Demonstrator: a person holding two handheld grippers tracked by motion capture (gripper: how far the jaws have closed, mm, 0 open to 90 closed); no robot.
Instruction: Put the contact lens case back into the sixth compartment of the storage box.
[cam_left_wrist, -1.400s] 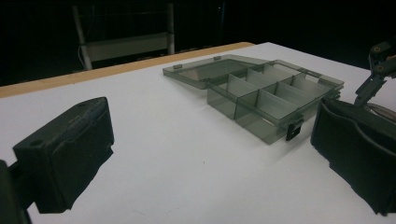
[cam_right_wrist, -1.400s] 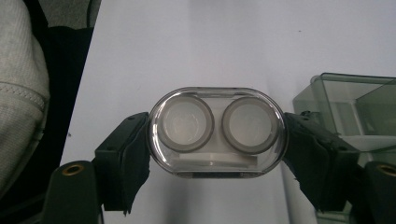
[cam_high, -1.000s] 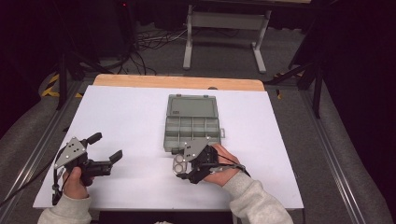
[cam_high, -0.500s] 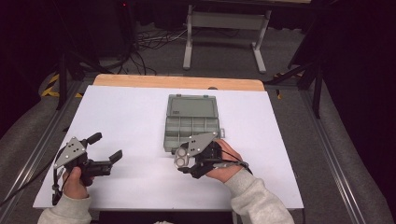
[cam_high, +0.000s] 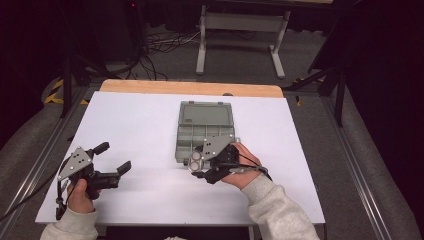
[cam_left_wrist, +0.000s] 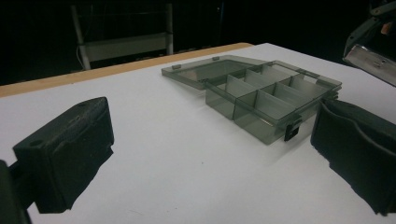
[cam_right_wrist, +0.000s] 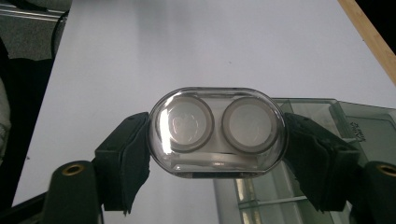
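A grey-green compartment box (cam_high: 206, 131) lies open in the middle of the white table, its lid (cam_high: 206, 113) folded flat toward the far side. In the left gripper view the box (cam_left_wrist: 271, 100) shows several bare compartments. My right gripper (cam_high: 196, 161) is shut on a clear oval case with two round wells (cam_right_wrist: 217, 130), held just above the box's near left corner. The case (cam_high: 195, 159) is lifted off the table. My left gripper (cam_high: 111, 157) rests near the table's left front, open, with nothing between its jaws.
The white sheet (cam_high: 145, 130) covers the table, with a wooden strip (cam_high: 190, 89) along the far edge. Metal rails (cam_high: 350, 160) run along both sides. A stand's legs and cables (cam_high: 240, 35) sit on the floor beyond.
My right gripper has lifted and turned the clear case up toward the box's near left corner. The left gripper has stayed where it was.
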